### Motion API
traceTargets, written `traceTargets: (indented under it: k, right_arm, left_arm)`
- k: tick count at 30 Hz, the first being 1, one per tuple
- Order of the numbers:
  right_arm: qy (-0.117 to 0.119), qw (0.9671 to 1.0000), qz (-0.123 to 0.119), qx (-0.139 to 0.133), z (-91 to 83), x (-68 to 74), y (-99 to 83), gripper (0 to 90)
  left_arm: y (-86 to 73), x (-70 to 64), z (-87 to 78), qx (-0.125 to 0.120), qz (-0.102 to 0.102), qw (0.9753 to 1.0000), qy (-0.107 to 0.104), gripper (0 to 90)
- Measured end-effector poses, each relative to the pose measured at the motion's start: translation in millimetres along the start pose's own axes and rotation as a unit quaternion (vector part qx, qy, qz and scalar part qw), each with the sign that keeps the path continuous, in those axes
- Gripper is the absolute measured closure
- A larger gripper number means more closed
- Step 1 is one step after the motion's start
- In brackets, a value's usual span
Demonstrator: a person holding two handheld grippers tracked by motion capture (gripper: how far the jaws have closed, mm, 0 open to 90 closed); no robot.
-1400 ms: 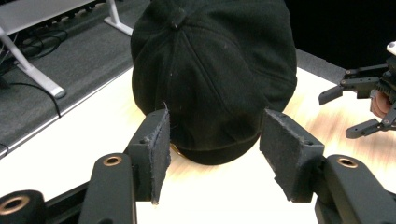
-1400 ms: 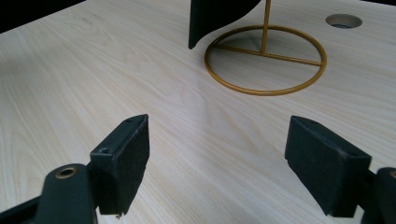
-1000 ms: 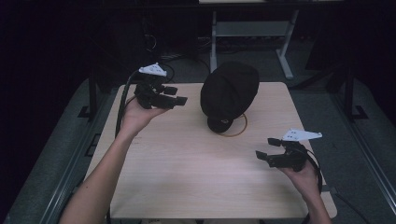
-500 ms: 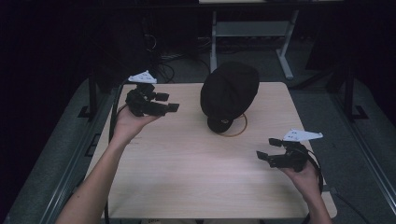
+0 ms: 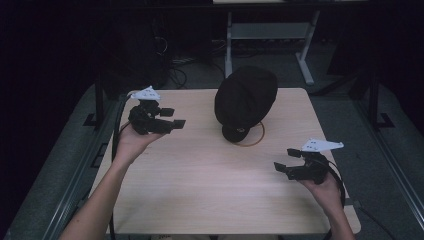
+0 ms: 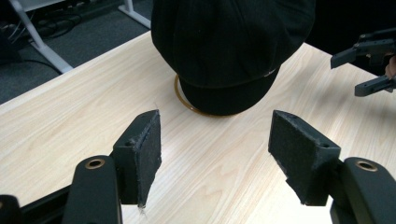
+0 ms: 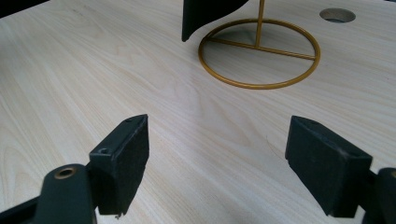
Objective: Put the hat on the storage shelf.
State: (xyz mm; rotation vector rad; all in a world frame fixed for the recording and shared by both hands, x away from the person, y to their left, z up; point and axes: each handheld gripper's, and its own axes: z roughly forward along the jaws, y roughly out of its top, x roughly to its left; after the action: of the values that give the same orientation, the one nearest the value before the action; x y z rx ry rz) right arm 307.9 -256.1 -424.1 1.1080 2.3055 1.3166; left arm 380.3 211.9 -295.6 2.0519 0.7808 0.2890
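- Your left hand-held gripper (image 5: 167,118) has dropped a little and drawn back toward your side of the bench (image 5: 200,200) over the last second; a second ago it sat higher and closer to the far left corner
- Its jaws stand wide apart with nothing between them, and in the left gripper view they frame the cap's brim, so I judge you are lining up a reach for it
- The black newsboy cap (image 5: 246,102) sits on a gold wire stand (image 5: 250,141) at the middle of the far half of the bench, crown tilted back and brim (image 6: 226,95) hanging low over the stand's ring base, apart from both grippers
- The cap and stand have not shifted in that time, so the work on them is not yet begun
- Your right hand-held gripper (image 5: 286,162) holds about where it was, low over the near right part of the bench, jaws wide and empty, aimed toward the ring base (image 7: 259,51)
- A round grommet hole (image 7: 337,15) lies in the bench just beyond the ring
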Motion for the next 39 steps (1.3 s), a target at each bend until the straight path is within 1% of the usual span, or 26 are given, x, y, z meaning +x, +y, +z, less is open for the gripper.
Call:
traceTargets:
  k: [1,8,10,19,22,28,33,39]
  right_arm:
    - [0.000,1.0000,0.000,0.000,0.0,0.0,0.0,21.4]
    - [-0.001,1.0000,-0.001,-0.001,-1.0,-0.6,-0.7,21.2]
    - [-0.001,1.0000,-0.001,-0.001,-1.0,-0.5,-0.7,21.2]
    - [-0.002,1.0000,-0.003,0.003,-0.4,0.4,-0.9,21.2]
    - [-0.002,1.0000,-0.003,0.002,-0.6,0.6,-0.9,21.2]
    - [-0.001,1.0000,-0.005,0.004,0.2,1.4,-0.9,21.2]
    - [-0.001,1.0000,-0.005,0.005,0.5,1.6,-0.9,21.2]
    - [-0.001,1.0000,-0.008,0.005,0.8,1.6,-1.0,21.3]
  left_arm:
    - [-1.9,0.1,-0.1,-0.001,0.002,1.0000,0.001,34.1]
    - [-15.5,1.2,-0.5,-0.001,-0.004,1.0000,0.003,33.7]
    - [-17.0,1.5,-0.8,-0.001,-0.002,1.0000,0.003,33.7]
    - [-30.3,0.9,-1.1,-0.004,-0.007,0.9999,0.006,33.4]
    - [-35.9,0.4,-1.0,-0.007,-0.012,0.9999,0.005,33.2]
    - [-47.9,-0.3,-1.8,-0.011,-0.014,0.9998,0.004,32.4]
    - [-54.8,-1.2,-2.2,-0.015,-0.017,0.9997,0.004,31.8]
    - [-61.9,-2.8,-1.3,-0.013,-0.017,0.9998,0.005,31.6]
